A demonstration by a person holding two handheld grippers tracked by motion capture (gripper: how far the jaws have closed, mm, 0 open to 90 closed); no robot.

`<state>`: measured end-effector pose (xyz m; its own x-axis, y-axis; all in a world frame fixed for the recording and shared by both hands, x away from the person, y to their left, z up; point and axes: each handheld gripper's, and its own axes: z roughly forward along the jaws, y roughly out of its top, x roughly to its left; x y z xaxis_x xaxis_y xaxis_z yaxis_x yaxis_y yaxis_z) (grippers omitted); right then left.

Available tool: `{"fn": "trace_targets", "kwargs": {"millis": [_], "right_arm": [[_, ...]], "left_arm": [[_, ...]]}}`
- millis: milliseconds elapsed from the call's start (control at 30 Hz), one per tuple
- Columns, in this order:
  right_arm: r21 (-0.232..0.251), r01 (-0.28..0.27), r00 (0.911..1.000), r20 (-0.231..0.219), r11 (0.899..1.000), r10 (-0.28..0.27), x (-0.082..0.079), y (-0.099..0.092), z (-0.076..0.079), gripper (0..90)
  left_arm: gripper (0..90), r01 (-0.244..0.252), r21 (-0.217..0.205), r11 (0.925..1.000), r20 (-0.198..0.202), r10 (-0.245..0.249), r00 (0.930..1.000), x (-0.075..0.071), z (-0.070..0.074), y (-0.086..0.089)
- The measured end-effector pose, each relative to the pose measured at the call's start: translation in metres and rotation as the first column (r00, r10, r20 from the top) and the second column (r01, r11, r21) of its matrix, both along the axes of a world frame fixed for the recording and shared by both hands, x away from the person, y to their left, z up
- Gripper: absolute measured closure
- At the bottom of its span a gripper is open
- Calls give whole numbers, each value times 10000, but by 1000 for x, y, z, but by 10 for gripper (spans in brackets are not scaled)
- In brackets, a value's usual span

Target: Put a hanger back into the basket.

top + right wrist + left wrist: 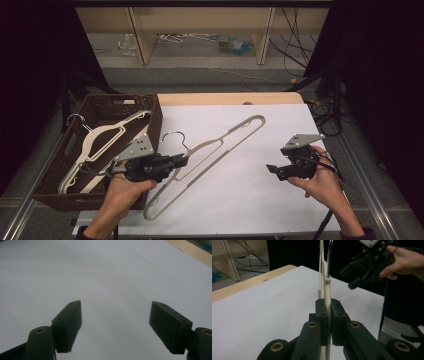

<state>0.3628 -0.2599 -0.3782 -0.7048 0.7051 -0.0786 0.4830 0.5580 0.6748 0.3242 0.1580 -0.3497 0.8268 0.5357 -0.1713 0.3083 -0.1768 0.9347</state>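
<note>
A cream plastic hanger [220, 145] with a metal hook lies slantwise over the white sheet [250, 200]. My left gripper [182, 161] is shut on the hanger's neck just below the hook. The left gripper view looks along the hanger [325, 277], which stands edge-on and is pinched between the pads of the left gripper [329, 312]. My right gripper [272, 170] hovers over the right side of the sheet, apart from the hanger. In the right gripper view, the right gripper [116, 322] is open with bare white sheet [100, 270] between its jaws. The right gripper [352, 277] also appears far off in the left gripper view.
A dark wicker basket [50, 195] stands at the table's left and holds more cream hangers [100, 137]. A strip of wooden tabletop [225, 98] shows beyond the sheet. Shelving and cables lie on the floor behind.
</note>
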Motion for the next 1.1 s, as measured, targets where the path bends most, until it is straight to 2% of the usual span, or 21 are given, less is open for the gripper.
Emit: {"fn": "trace_targets", "kwargs": {"millis": [67,100,133,167,267,300,333,500,533,667,800,933,1000,1033,1100], "right_arm": [[153,75,9994,329,9999,-80,-2,0,-6,263],[117,55,10000,49,9999,-55,-4,-1,-6,251],[216,115,9999,15,9997,-116,-6,-2,-9,243],[373,264,9996,24,9990,-266,-8,-2,-12,242],[521,265,9994,211,9983,-276,-13,-4,-17,232],[548,215,9995,228,9983,-228,-13,-5,-18,224],[596,282,9993,220,9978,-296,-16,-4,-19,212],[742,-22,9999,107,9972,14,-20,-1,-22,204],[712,-63,9999,131,9974,54,-21,0,-22,205],[758,-346,9994,-31,9965,349,-25,5,-23,199],[798,-515,9986,-53,9955,521,-31,7,-27,192],[877,-436,9990,-6,9952,438,-35,7,-29,187],[867,-559,9984,61,9947,556,-36,6,-30,183],[874,-554,9984,115,9946,546,-36,6,-30,183],[1006,-470,9988,188,9938,454,-37,7,-29,184]], "left_arm": [[859,-165,-164,9997,13,165,9999,1,1,5],[859,-258,-275,9993,-23,258,9997,2,2,8],[858,-357,-408,9985,-42,355,9994,3,3,11],[858,-485,-622,9969,-210,473,9987,3,4,13],[858,-499,-911,9946,-119,490,9987,5,7,21],[858,-692,-1058,9920,-251,669,9974,4,9,24],[859,-626,-1050,9925,-119,617,9980,5,10,26],[859,-889,-1504,9846,-223,865,9960,5,15,38],[859,-974,-1685,9809,-243,946,9952,5,16,40],[859,-1177,-1937,9740,-315,1138,9930,5,20,53],[858,-1357,-2384,9616,-625,1243,9903,5,23,65],[858,-1524,-2265,9620,-581,1428,9880,4,32,77],[858,-1729,-2266,9585,-691,1612,9845,2,38,82],[859,-1611,-2244,9611,-515,1534,9868,3,42,85],[858,-1700,-2282,9586,-426,1647,9854,2,49,92]]}}
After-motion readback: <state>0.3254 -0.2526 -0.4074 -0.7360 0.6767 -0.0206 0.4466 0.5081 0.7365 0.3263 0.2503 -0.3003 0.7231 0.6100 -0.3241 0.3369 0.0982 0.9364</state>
